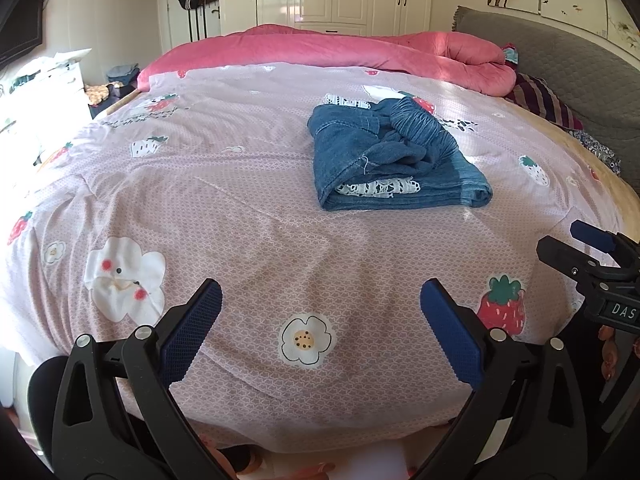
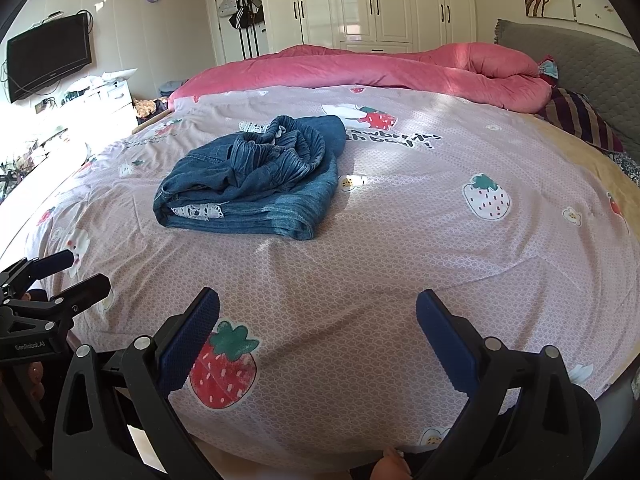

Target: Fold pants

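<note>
- The folded blue denim pants (image 1: 394, 158) lie in a thick, roughly rectangular bundle on the bed's pink cotton sheet printed with strawberries and flowers (image 1: 248, 216), at about 1 o'clock from the left hand-held gripper (image 1: 320, 320) and 11 o'clock from the right hand-held gripper (image 2: 318, 332).
- A ribbed, gathered waistband sits crumpled on top of the bundle; a strip of white lace peeks from the near fold.
- Left hand-held gripper: released, its blue dimpled pads spread wide over the sheet, grasping nothing.
- Right hand-held gripper: likewise released and empty, well short of the pants.
- A plush pink quilt (image 1: 360, 52) lies rolled along the far edge at 12 o'clock.
</note>
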